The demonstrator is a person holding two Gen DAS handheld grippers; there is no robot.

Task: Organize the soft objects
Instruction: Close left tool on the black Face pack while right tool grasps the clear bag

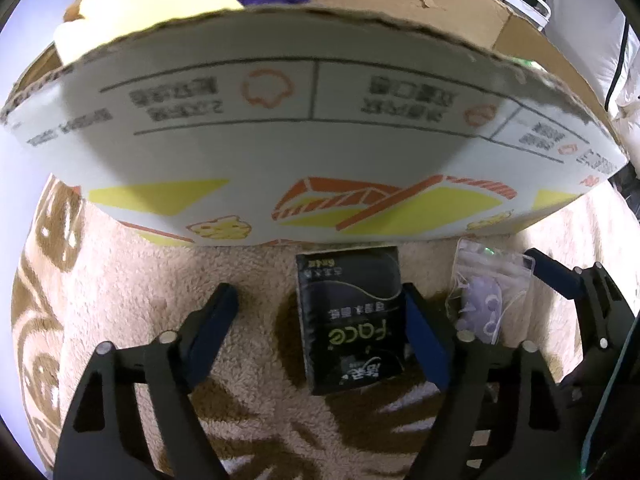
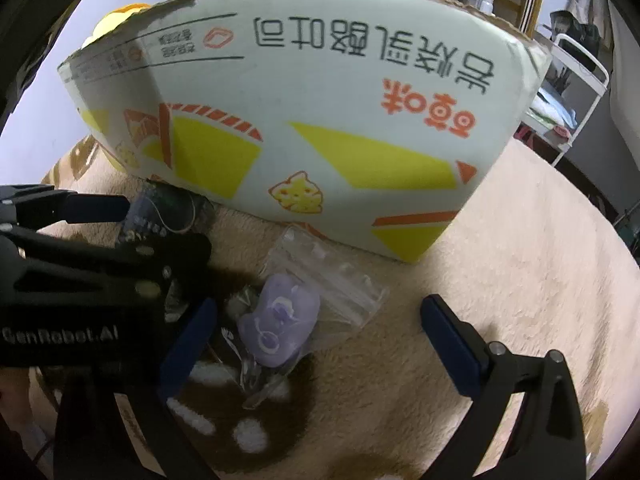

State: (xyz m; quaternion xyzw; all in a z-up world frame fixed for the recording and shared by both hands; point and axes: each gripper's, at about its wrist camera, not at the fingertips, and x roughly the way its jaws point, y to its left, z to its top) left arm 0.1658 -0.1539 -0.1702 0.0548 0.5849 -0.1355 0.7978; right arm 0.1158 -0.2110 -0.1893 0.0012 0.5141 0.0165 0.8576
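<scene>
Beside the cardboard box [image 1: 320, 128] on the blanket [image 2: 520, 280], both tools are hovering spread apart, left tool [image 1: 320, 320] straddling the black tissue pack [image 1: 352, 320], right tool [image 2: 320, 332] needing squarer centring over the bagged purple toy [image 2: 280, 324].

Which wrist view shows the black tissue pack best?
The left wrist view: the black tissue pack lies in full between the open left gripper fingers, label readable. In the right wrist view, only a corner peeks out behind the left gripper.
</scene>
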